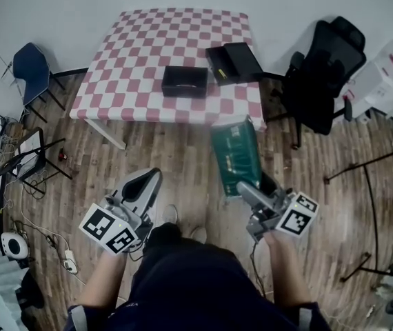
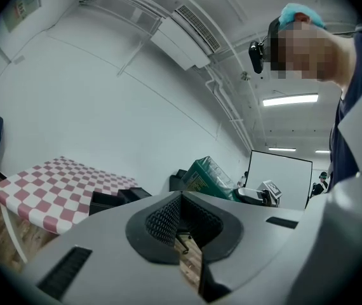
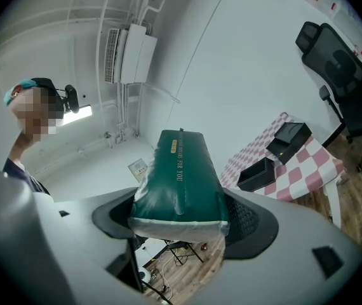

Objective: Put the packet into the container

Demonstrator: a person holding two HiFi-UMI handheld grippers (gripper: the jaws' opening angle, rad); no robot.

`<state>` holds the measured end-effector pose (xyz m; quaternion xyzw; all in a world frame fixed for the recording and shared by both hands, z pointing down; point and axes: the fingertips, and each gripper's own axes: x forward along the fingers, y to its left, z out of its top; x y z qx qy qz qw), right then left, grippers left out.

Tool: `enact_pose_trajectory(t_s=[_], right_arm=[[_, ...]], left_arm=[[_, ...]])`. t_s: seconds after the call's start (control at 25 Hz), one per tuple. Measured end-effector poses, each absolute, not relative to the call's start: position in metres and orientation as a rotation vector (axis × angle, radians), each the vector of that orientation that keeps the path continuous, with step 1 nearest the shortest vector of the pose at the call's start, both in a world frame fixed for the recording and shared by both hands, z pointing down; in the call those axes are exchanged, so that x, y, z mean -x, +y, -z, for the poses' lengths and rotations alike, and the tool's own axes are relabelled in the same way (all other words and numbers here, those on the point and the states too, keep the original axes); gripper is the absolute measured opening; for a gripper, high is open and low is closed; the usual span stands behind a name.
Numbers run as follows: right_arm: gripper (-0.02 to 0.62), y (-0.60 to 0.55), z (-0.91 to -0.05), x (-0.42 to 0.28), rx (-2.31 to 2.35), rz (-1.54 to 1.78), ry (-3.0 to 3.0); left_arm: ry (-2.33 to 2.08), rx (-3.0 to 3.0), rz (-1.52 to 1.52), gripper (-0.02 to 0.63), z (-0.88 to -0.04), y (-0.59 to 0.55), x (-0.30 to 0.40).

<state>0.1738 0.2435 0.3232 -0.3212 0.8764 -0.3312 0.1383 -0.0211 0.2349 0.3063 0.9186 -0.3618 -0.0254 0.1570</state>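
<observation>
**Entry: green packet in right claw, short of the counter**

1. Counter (image 1: 148, 47). It has a red and white check cover. We list every place below from it.
2. Container (image 1: 184, 81). A black open box on the counter, towards its near edge. A second black box (image 1: 234, 62) lies on the counter just to the right of it and further back.
3. Packet (image 1: 235, 158). Green and long, it is off the counter, above the wood floor (image 1: 183, 157) on the near side by the right corner. Its far end points towards the counter.
4. Right claw (image 1: 246, 190). It is clamped on the packet's near end. Only the right gripper view shows the grip: the pale sealed edge sits between the two black pads, and gold lettering runs along the packet.
5. Left claw (image 1: 145, 185). It is on the near side of the counter, well apart from it. Only the left gripper view shows its jaws, which are drawn together with nothing between them. That view also shows the packet from the side, right of the counter.
6. Office chair (image 1: 324, 74). Black, right of the counter.
7. Blue chair (image 1: 31, 67). Left of the counter. We see its position in full only in the head view.
</observation>
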Motion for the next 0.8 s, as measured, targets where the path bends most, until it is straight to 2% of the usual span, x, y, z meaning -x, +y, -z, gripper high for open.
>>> enact_pose_trajectory(t_s=[0.36, 0.8], right_arm=[[0.387, 0.194, -0.346, -0.183, 1.009, 1.006, 2.510], [0.387, 0.039, -0.355, -0.142, 1.123, 0.986, 2.521]], left_arm=[[-0.974, -2.654, 0.072, 0.023, -0.320, 0.177, 0.011], [-0.902, -2.637, 0.047, 0.023, -0.341, 0.022, 0.059]])
